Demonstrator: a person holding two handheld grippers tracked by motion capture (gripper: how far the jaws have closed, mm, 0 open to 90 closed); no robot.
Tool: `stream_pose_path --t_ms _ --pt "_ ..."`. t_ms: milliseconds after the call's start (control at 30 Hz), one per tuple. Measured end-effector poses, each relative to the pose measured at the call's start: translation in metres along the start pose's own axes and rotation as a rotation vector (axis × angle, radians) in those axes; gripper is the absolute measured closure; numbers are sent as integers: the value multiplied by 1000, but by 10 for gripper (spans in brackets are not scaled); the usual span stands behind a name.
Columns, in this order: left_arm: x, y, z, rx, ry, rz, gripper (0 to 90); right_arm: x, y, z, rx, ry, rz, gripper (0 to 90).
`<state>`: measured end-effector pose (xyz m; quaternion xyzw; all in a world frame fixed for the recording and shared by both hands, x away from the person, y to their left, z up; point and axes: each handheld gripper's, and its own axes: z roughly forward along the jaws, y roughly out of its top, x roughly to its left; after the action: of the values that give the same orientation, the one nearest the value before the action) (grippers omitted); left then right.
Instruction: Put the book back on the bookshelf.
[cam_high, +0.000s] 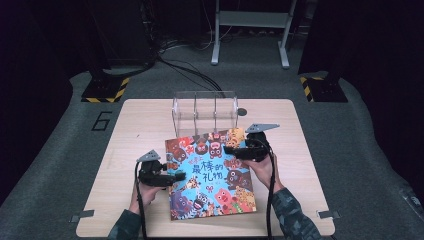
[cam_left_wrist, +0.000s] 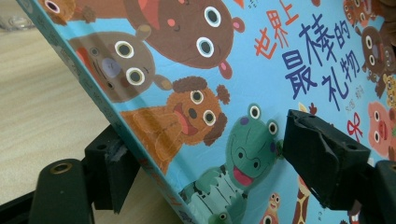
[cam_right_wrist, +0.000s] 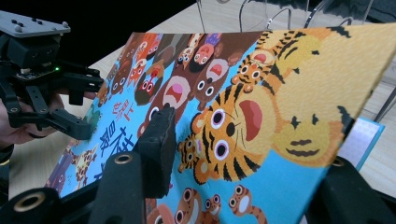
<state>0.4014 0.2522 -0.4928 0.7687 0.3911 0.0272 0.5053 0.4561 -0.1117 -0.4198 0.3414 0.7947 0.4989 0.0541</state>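
Book: the picture book (cam_high: 212, 175) lies at the counter's centre, its cover lifting, just at 6 o'clock of the clear rack (cam_high: 204, 112).
Left gripper (cam_high: 176, 176): at the book's 9 o'clock edge; jaws partly open, straddling the spine edge, one under, one over the cover, not visibly pinching.
Right gripper (cam_high: 231, 150): at the 1 o'clock corner; jaws narrowed around the raised cover, apparently holding it.
Counter (cam_high: 125, 150): pale wood.
Advice: the left should clamp before both tilt the book upright toward a rack slot.
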Motion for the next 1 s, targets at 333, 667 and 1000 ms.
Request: stream_pose_path --t_ms 333,667,1000 --pt "-6 5 -5 -17 13 31 264 0 2 -2 17 -21 19 453" --pt "-11 9 -10 -26 59 83 298 -1 2 0 56 -54 -6 414" --pt "-17 10 -12 -21 91 106 300 -1 6 1 110 -50 2 410"
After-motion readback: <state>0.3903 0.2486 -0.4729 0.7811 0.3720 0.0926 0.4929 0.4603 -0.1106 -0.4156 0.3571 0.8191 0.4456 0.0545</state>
